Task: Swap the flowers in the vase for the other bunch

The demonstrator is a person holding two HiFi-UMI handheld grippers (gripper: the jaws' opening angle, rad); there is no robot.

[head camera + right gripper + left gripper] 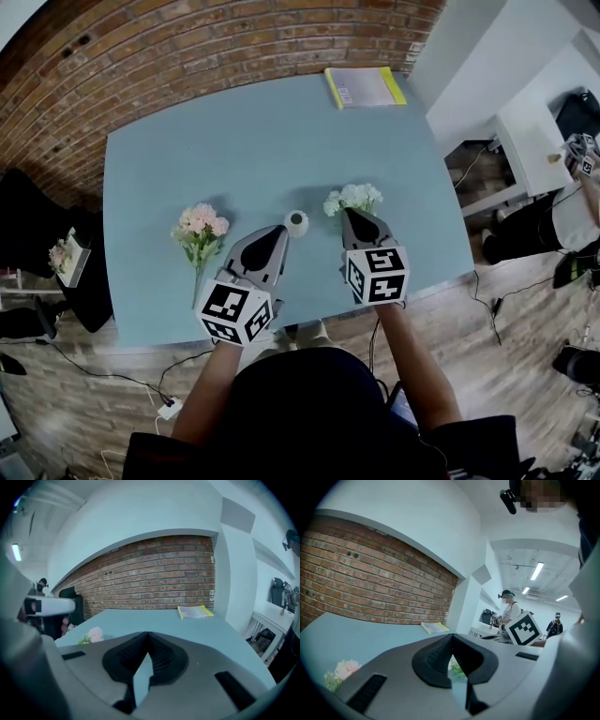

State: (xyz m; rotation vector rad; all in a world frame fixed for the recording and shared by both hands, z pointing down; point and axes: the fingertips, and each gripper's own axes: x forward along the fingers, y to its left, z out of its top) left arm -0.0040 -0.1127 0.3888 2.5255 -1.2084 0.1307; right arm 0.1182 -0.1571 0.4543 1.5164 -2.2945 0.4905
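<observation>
vase [296, 223]: small, white, upright on the blue table [234, 131], between the two grippers. seen from above its mouth looks dark and empty.

white bunch [353, 199]: lies on the table to the right of the vase, just beyond the tip of the right gripper [350, 216]. its stem end is hidden under that gripper.

pink bunch [200, 228]: lies flat on the table, left of the vase and apart from it. long axis runs roughly away from the person: blooms at the far end, stem pointing back toward the near table edge, passing just left of the left gripper [278, 229].

fingers: left gripper's jaws are pressed together with nothing between them; only a sliver of green and white shows through the gap behind the pads. right gripper's jaws are likewise closed and empty, with bare table beyond them. both point forward and a little down, above the tabletop.

judgement: with the vase apparently vacated, the pink bunch remains to go in. the left gripper is the nearer one. the stem lies to its left and slightly nearer the person than its fingertips, so the jaws would need to open and approach across the stem, not along it.

risk (judgement): the vase sits just beside the left fingertips and could be knocked over.
</observation>
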